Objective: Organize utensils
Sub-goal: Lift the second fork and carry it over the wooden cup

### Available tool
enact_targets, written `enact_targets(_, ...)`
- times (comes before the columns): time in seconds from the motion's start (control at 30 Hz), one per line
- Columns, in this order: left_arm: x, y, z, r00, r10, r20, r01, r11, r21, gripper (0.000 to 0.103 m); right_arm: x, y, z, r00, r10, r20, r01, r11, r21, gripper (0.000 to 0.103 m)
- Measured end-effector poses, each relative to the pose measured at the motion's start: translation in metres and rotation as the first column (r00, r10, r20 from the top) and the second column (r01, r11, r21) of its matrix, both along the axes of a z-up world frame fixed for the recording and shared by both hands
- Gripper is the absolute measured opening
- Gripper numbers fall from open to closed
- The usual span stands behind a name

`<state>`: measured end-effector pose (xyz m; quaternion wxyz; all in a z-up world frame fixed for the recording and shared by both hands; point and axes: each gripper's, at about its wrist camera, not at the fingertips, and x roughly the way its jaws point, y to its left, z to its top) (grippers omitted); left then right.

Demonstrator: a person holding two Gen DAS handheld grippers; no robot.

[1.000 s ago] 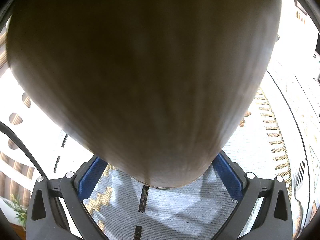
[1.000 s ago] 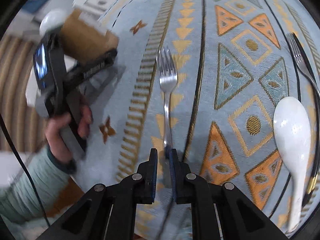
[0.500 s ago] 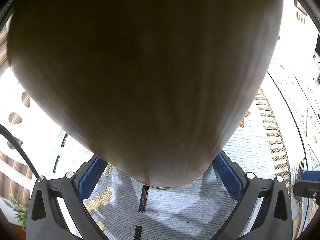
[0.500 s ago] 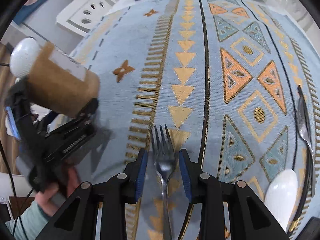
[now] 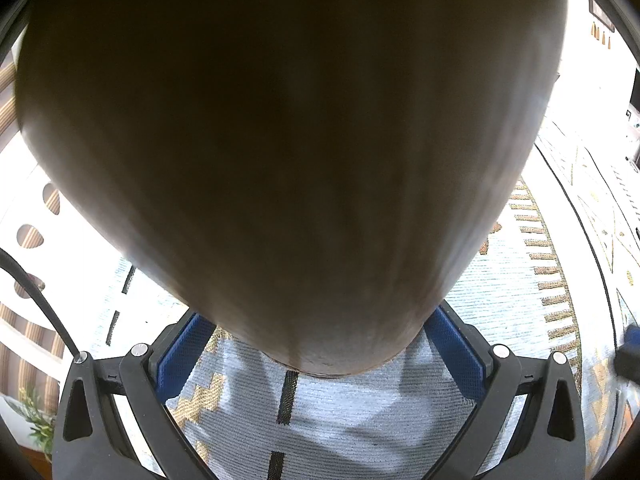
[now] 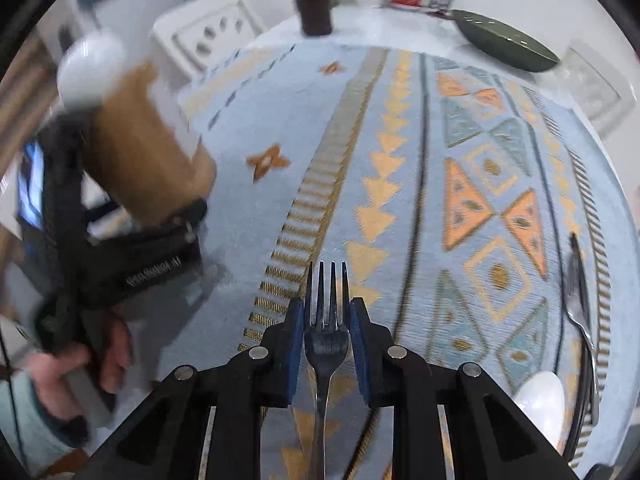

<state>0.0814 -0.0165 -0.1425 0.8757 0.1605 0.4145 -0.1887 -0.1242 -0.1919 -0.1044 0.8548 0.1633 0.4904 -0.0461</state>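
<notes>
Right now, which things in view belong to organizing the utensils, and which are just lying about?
For the job: fork in the grip, brown holder, second fork at the right edge, white spoon.
Lying about: potted plant, dark green dish.
</notes>
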Motion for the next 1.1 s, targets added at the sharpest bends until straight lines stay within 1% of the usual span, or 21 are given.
enact_targets(0.13, 0.000, 0.000, 0.000, 1.000, 0.000, 0.000, 0.000, 1.000, 0.000, 0.103, -0.024, -0.017, 0.032, 0.996, -0.065, 0.065, 0.060, 0.995, 0.078, 0.022)
enact_targets(0.2, 0.000, 0.000, 0.000, 1.000, 0.000, 0.000, 0.000, 1.000, 0.000, 0.103, -0.041, -0.021, 0.045, 0.992, -0.100, 0.080, 0.093, 0.992, 0.083, 0.021)
enact_targets(0.3, 0.000, 0.000, 0.000, 1.000, 0.000, 0.000, 0.000, 1.000, 0.000, 0.103, -0.067, -0.021, 0.054, 0.985, -0.149, 0.089, 0.140, 0.986, 0.095, 0.021)
enact_targets(0.4, 0.000, 0.000, 0.000, 1.000, 0.001, 0.000, -0.001, 1.000, 0.000, 0.103, -0.084, -0.021, 0.061, 0.976, -0.195, 0.099, 0.184, 0.977, 0.111, 0.021)
enact_targets(0.53, 0.000, 0.000, 0.000, 1.000, 0.001, 0.000, -0.001, 1.000, 0.000, 0.103, -0.097, -0.022, 0.077, 0.960, -0.238, 0.145, 0.222, 0.967, 0.122, 0.021)
enact_targets(0.57, 0.000, 0.000, 0.000, 1.000, 0.001, 0.000, -0.001, 1.000, 0.000, 0.103, -0.093, -0.023, 0.077, 0.958, -0.241, 0.156, 0.223, 0.967, 0.124, 0.021)
enact_targets(0.67, 0.000, 0.000, 0.000, 1.000, 0.001, 0.000, -0.001, 1.000, 0.000, 0.103, -0.088, -0.025, 0.092, 0.947, -0.245, 0.205, 0.225, 0.967, 0.116, 0.018)
enact_targets(0.7, 0.001, 0.000, 0.000, 1.000, 0.001, 0.000, -0.001, 1.000, -0.001, 0.103, -0.084, -0.026, 0.098, 0.943, -0.243, 0.226, 0.223, 0.969, 0.110, 0.010)
enact_targets(0.87, 0.001, 0.000, 0.000, 1.000, 0.003, -0.001, -0.003, 1.000, -0.001, 0.103, -0.055, -0.034, 0.118, 0.929, -0.223, 0.295, 0.212, 0.975, 0.069, 0.009)
enact_targets(1.0, 0.001, 0.000, 0.000, 1.000, 0.003, -0.001, -0.003, 1.000, -0.001, 0.103, -0.034, -0.033, 0.140, 0.922, -0.183, 0.341, 0.185, 0.982, 0.028, 0.009)
enact_targets(1.1, 0.001, 0.000, 0.000, 1.000, 0.004, 0.000, -0.004, 1.000, -0.001, 0.103, -0.022, -0.032, 0.160, 0.912, -0.157, 0.379, 0.158, 0.987, 0.029, 0.009)
